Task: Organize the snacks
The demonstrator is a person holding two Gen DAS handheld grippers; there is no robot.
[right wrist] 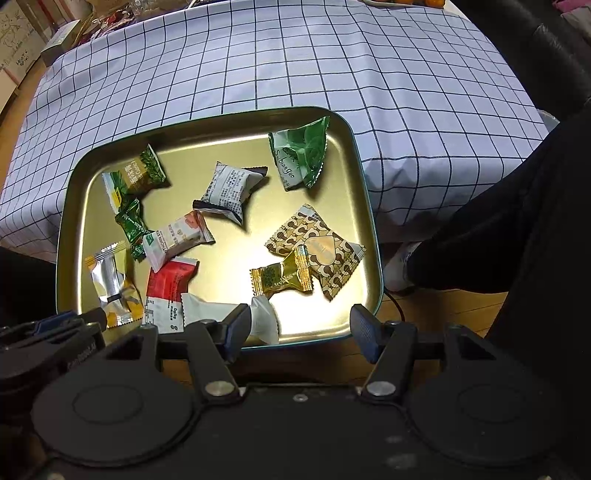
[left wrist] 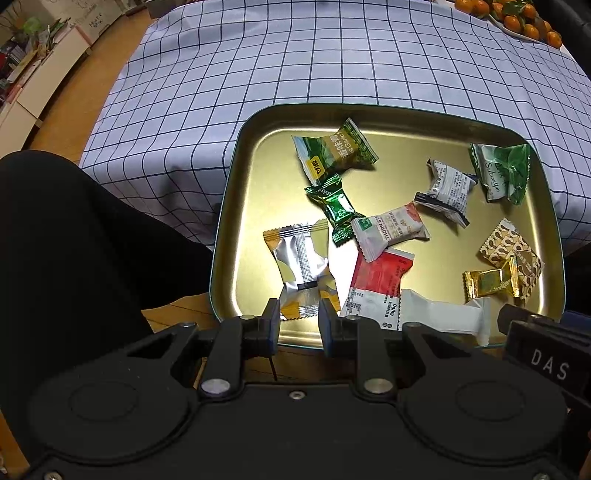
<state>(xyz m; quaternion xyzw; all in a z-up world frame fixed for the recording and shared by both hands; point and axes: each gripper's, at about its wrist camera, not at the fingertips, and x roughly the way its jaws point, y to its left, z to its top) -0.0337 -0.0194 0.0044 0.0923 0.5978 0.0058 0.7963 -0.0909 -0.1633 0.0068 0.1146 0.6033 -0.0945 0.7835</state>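
A gold tin tray (left wrist: 373, 109) (right wrist: 207, 115) holds several wrapped snacks. Among them are a silver and yellow packet (left wrist: 301, 266) (right wrist: 109, 284), a red and white packet (left wrist: 376, 284) (right wrist: 168, 286), a white packet (left wrist: 443, 314) (right wrist: 221, 310), a gold candy (left wrist: 491, 282) (right wrist: 282, 277) and a brown patterned packet (left wrist: 511, 251) (right wrist: 319, 247). My left gripper (left wrist: 299, 321) hovers over the tray's near edge, above the silver packet's end, open with nothing gripped. My right gripper (right wrist: 301, 325) stands wide open over the near edge, its left finger beside the white packet.
The tray lies against a table with a blue checked cloth (left wrist: 295, 55) (right wrist: 295, 55). A plate of oranges (left wrist: 517, 18) sits at the far right. A person's dark-clothed legs (left wrist: 74, 240) (right wrist: 517, 221) flank the tray, above a wooden floor (right wrist: 443, 310).
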